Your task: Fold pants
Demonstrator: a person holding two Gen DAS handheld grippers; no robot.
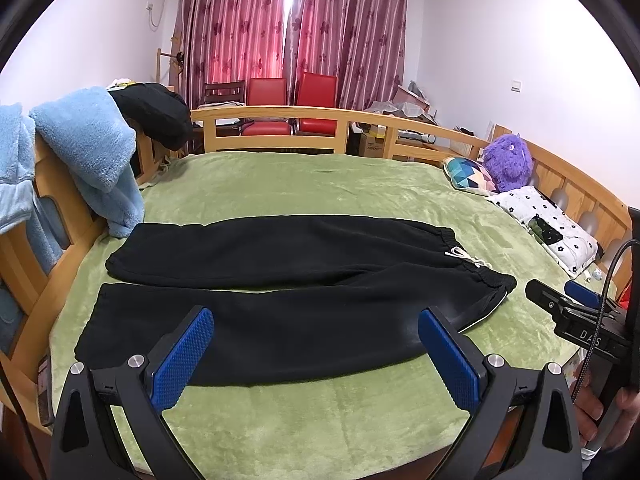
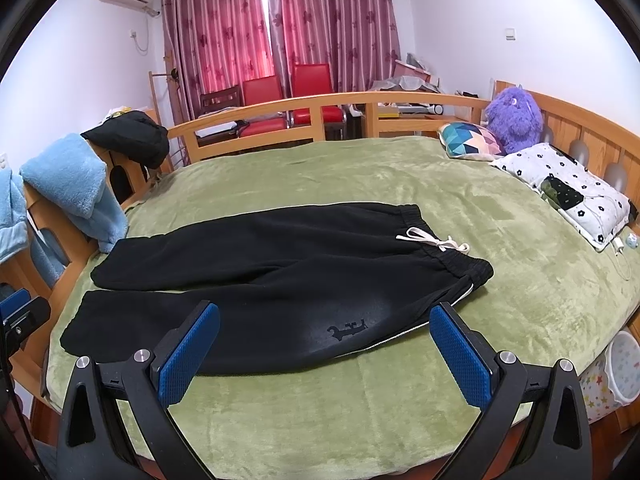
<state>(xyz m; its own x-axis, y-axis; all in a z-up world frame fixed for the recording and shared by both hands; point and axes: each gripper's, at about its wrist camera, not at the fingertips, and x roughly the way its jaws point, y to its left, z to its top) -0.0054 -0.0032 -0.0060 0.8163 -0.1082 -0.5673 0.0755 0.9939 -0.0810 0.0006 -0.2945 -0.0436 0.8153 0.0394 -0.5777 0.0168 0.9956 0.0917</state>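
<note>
Black sweatpants (image 1: 280,296) lie spread flat on the green blanket (image 1: 320,408), legs pointing left, waistband with a white drawstring (image 1: 464,258) at the right. They also show in the right wrist view (image 2: 264,280), with a small dark print on the near leg. My left gripper (image 1: 316,322) is open and empty, hovering over the near leg's front edge. My right gripper (image 2: 324,318) is open and empty, above the near leg close to the waist. The right gripper's body shows at the right edge of the left wrist view (image 1: 576,320).
A wooden bed frame (image 1: 280,120) surrounds the bed. Blue fleece (image 1: 88,152) and a black garment (image 1: 156,112) hang on the left rail. Pillows (image 1: 548,228) and a purple plush (image 1: 508,162) lie at the right. A starred white bin (image 2: 616,372) stands beside the bed.
</note>
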